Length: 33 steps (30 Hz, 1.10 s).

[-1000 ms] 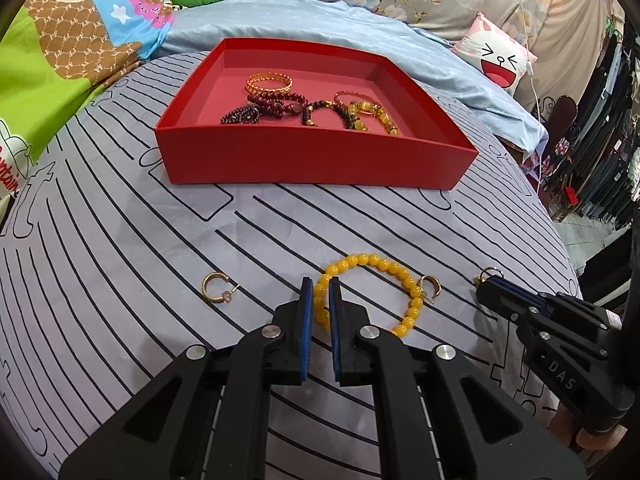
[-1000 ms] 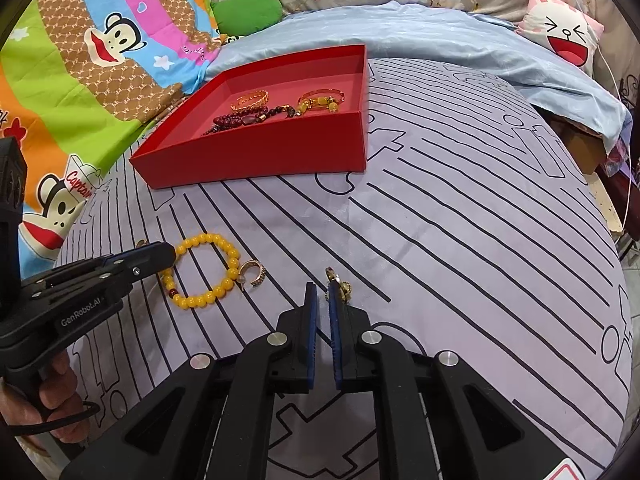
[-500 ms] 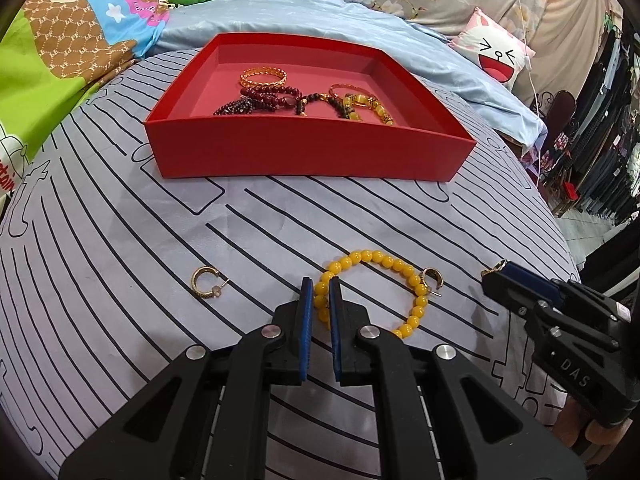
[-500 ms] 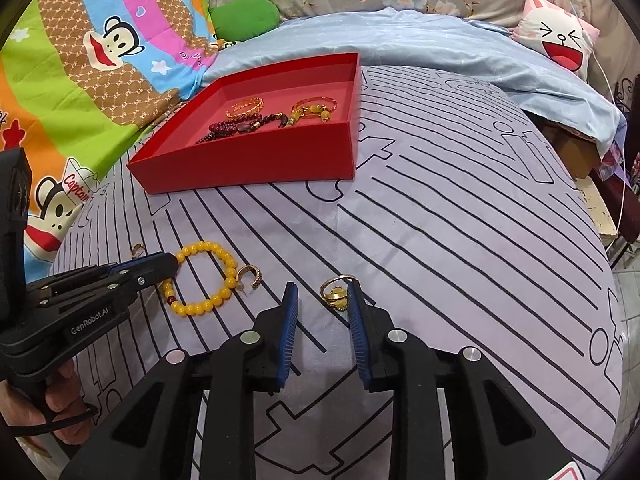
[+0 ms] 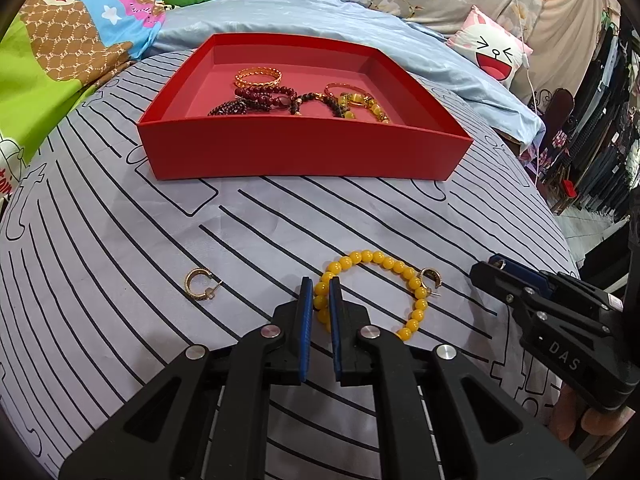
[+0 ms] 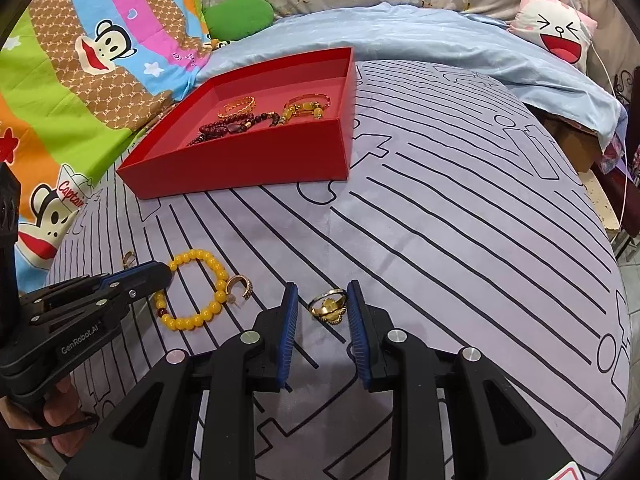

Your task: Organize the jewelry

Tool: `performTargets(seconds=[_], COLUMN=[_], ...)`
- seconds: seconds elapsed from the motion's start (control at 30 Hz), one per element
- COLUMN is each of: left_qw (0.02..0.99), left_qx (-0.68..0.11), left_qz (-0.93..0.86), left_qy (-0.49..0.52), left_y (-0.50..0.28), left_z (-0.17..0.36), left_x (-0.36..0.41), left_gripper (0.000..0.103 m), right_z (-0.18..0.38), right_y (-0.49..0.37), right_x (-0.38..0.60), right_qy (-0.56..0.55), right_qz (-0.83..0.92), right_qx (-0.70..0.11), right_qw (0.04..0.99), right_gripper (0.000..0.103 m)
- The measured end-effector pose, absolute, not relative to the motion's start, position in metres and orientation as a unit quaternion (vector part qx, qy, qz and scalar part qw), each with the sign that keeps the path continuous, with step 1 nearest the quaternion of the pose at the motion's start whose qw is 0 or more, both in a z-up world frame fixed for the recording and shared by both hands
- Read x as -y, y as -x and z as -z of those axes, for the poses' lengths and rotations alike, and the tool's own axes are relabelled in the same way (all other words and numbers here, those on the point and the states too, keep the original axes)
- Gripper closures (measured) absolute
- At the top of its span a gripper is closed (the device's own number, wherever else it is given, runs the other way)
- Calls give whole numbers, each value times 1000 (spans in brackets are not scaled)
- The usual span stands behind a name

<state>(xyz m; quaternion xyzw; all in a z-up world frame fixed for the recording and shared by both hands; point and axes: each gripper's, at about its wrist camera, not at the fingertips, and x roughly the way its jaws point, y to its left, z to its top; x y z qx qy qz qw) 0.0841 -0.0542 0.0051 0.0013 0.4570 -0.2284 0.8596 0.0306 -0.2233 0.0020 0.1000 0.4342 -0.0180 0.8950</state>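
A yellow bead bracelet (image 5: 378, 260) lies on the striped cloth; it also shows in the right wrist view (image 6: 208, 264). My left gripper (image 5: 320, 286) has its jaws narrowly apart, astride the bracelet's left side. A gold ring (image 6: 329, 306) lies between the fingers of my right gripper (image 6: 323, 292), which is open. One gold hoop earring (image 5: 199, 285) lies left of the bracelet, another (image 5: 431, 278) touches its right side. The red tray (image 5: 304, 156) holds several bracelets.
The striped lilac cloth (image 6: 460, 220) covers a round table. A blue blanket (image 5: 320, 16), a green cushion (image 6: 238, 16) and a cartoon pillow (image 5: 494, 54) lie behind the tray. The table edge drops off at the right.
My right gripper has opened and now stands astride the gold ring lying on the cloth. My left gripper has moved slightly forward over the yellow bracelet, its jaws a little wider.
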Motion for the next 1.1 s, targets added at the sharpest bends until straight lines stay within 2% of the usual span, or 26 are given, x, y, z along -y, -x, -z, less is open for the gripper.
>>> performTargets(seconds=[0.1, 0.23, 0.4, 0.6, 0.7, 0.73, 0.8, 1.0, 1.07, 1.1], left_qw=[859, 862, 867, 867, 864, 863, 862, 862, 863, 863], left_qx=[-457, -452, -445, -440, -442, -443, -445, -442, -441, -440], left_qz=[230, 228, 225, 230, 239, 241, 244, 246, 246, 247], left_qy=[0, -4, -16, -26, -27, -25, -20, -15, -14, -13], left_y=[-84, -77, -69, -67, -67, -67, -67, -65, -65, -65], left_z=[-5, -6, -5, -6, -5, -5, -5, -10, -12, -13], left_x=[54, 55, 57, 64, 68, 69, 69, 66, 65, 64], left_gripper=[92, 69, 68, 71, 92, 96, 96, 96, 96, 96], right_z=[-1, -4, -5, -7, -6, -5, -4, -4, -5, -6], right_y=[-32, -30, -26, -17, -14, -13, -12, -13, -14, -15], right_x=[225, 224, 226, 229, 230, 231, 231, 231, 230, 230], right_qy=[-104, -104, -109, -111, -110, -110, -111, -113, -110, -109], right_qz=[17, 15, 16, 22, 25, 25, 25, 23, 23, 22], right_qx=[-435, -432, -429, -428, -430, -431, -433, -430, -426, -425], right_qw=[894, 896, 896, 897, 896, 895, 894, 896, 898, 898], right_gripper=[96, 98, 96, 83, 80, 80, 80, 81, 87, 95])
